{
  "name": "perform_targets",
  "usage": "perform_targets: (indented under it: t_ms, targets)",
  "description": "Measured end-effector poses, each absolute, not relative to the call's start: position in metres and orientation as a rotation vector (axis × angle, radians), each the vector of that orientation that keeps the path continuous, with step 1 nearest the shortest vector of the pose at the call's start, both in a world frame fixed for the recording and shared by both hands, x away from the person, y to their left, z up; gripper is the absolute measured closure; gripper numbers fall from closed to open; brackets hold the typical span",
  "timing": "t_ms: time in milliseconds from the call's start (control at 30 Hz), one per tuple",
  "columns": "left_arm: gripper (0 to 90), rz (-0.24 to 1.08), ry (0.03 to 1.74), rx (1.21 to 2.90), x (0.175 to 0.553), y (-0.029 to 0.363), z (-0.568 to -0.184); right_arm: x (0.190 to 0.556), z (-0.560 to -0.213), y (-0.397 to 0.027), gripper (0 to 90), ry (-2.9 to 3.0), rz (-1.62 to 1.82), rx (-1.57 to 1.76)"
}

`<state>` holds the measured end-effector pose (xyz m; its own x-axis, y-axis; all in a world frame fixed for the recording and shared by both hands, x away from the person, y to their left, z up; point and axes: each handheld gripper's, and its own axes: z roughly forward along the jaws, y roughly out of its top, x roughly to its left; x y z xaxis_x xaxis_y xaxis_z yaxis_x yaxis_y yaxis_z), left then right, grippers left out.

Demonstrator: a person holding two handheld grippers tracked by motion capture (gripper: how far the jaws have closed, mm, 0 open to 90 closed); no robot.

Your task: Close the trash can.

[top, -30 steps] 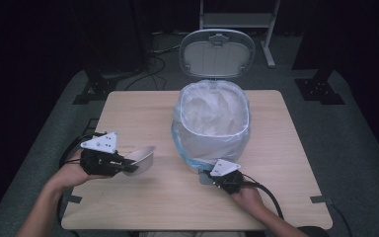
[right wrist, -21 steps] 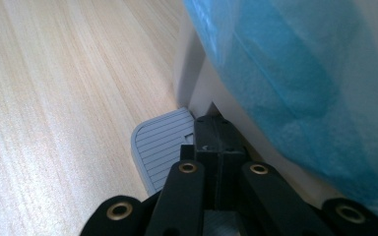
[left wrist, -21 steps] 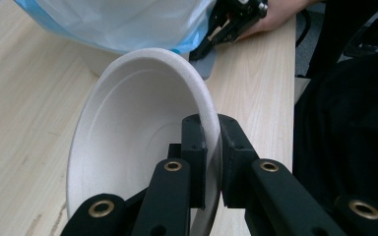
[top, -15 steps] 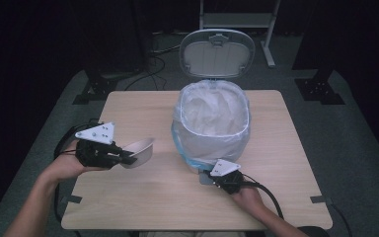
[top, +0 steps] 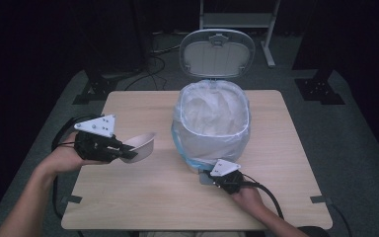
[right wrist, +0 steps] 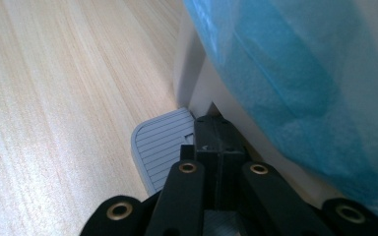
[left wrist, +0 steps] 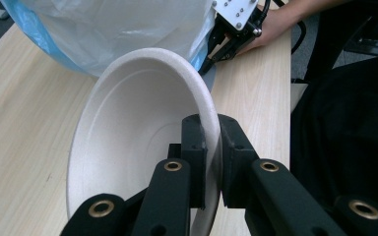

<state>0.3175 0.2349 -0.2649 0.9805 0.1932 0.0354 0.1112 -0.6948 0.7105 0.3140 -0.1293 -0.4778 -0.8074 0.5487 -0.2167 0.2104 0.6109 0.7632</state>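
High view: the left gripper (top: pixel 128 154) holds a white bowl (top: pixel 142 143) clear above the bench (top: pixel 143 197), tipped on its side, left of the bin (top: pixel 212 121). The bin stands mid-bench, lined with a bag (top: pixel 212 106), its lid (top: pixel 217 48) raised upright at the back. The right gripper (top: pixel 212 176) sits low at the bin's near foot, on the grey pedal (top: pixel 203 178).

In the left gripper view the jaws are clamped on the bowl's rim (left wrist: pixel 209 123), one jaw inside, one outside, and the bowl's hollow faces the camera's left.

In the right gripper view the jaws are shut together with nothing between them, their tips resting on the ribbed pedal (right wrist: pixel 160 145) just beside the bin's base (right wrist: pixel 197 83), under the blue bag edge (right wrist: pixel 295 73).
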Motion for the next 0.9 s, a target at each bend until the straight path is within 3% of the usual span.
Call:
perform_targets:
  t_ms: [900]
  targets:
    - [83.2, 0.183, 0.159, 2.369, 0.318, 0.222, -0.228, 0.314, -0.478, -0.129, 90.0, 2.405, 1.06, 0.602]
